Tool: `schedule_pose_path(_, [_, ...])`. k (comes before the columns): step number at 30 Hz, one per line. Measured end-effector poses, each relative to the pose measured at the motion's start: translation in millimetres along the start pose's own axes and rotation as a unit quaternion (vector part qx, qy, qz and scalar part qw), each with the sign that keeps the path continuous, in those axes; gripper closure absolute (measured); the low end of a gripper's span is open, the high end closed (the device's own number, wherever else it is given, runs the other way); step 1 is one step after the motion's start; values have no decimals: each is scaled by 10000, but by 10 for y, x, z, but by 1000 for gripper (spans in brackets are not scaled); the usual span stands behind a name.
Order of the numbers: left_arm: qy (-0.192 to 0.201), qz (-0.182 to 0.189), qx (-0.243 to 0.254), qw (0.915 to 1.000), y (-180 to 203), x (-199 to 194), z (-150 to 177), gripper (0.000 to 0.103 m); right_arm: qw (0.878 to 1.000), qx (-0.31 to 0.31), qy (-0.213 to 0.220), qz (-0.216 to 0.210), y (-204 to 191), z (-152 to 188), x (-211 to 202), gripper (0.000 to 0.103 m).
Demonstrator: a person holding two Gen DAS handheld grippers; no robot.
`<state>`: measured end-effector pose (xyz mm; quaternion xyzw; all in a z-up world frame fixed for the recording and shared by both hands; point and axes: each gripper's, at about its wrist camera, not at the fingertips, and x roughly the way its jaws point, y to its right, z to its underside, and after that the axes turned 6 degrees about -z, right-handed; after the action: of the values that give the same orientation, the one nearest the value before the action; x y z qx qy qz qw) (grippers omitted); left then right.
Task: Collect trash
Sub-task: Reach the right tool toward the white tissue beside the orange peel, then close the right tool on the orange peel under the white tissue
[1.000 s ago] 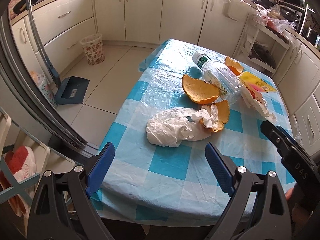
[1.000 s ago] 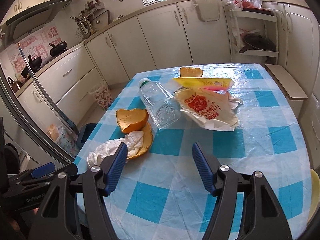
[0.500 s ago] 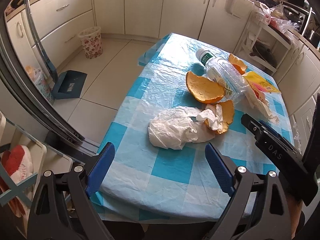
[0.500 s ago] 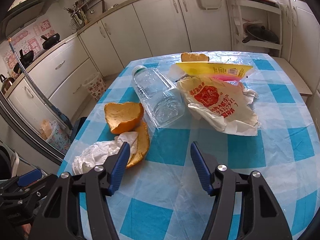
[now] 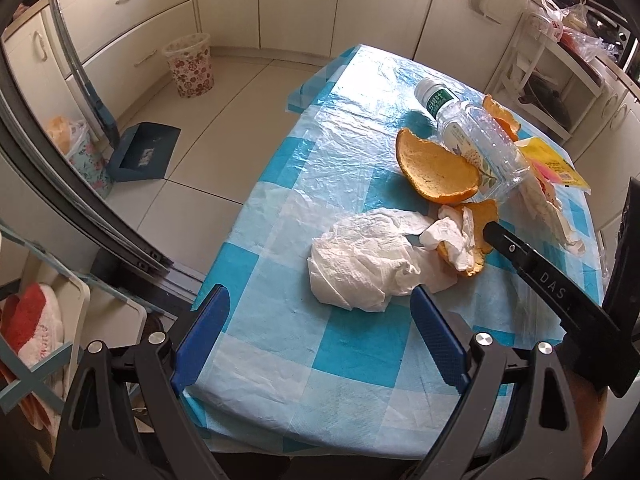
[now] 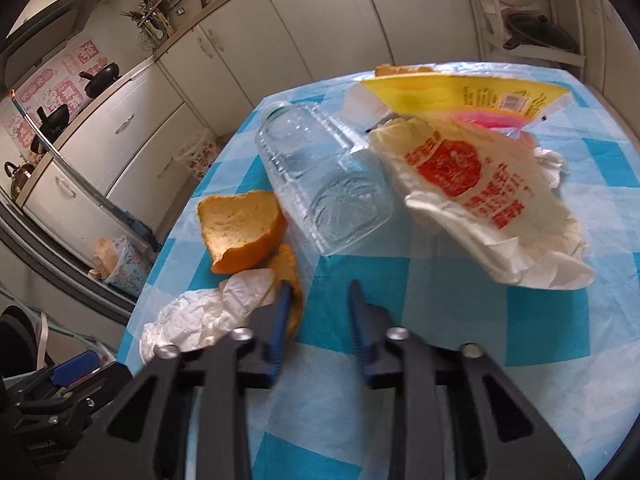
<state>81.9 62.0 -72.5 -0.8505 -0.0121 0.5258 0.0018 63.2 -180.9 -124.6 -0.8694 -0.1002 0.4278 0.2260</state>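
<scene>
A crumpled white tissue [image 5: 360, 264] lies near the table's front edge, partly over a flat orange peel [image 5: 478, 236]. Behind them are a cupped orange peel [image 5: 434, 172] and a clear plastic bottle [image 5: 480, 144] on its side. My left gripper [image 5: 320, 300] hangs open just short of the tissue. My right gripper [image 6: 318, 292] is low over the flat peel [image 6: 294, 276]; its jaws are closing, with the peel's edge just inside the left finger and a gap still showing. A printed paper bag [image 6: 480, 200] and a yellow wrapper [image 6: 460, 96] lie further right.
A blue-and-white checked plastic cloth [image 5: 340, 360] covers the table. On the floor to the left stand a flowered waste bin [image 5: 190, 66] and a blue dustpan [image 5: 144, 152]. Cream cabinets ring the room, and a white shelf rack [image 5: 552, 80] stands at the back right.
Both grippers moved forward and down toward the trash. The right gripper's jaws went from wide apart to nearly together beside the flat peel. The left gripper stayed wide.
</scene>
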Motion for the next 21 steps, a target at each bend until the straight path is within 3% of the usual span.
schedule_pose_path(4, [19,-52,-19,10000,-14,6,1,15,9998,-193,-63,-64,-80,41,-59,98])
schedule_pose_path(11, [97,46,75,9999,93,-58,28,15,9994,-351,24,66,68,102,-465,98])
schedule_pose_path(17, [399,396,825,9950,539,-226,139,15,9983,-529,-228,-78,161,202,-638,98])
schedule_pose_path(21, [372,452,1393,9885,895,-236,233,15,9971,-555,-399,-328,184,270,-697,98])
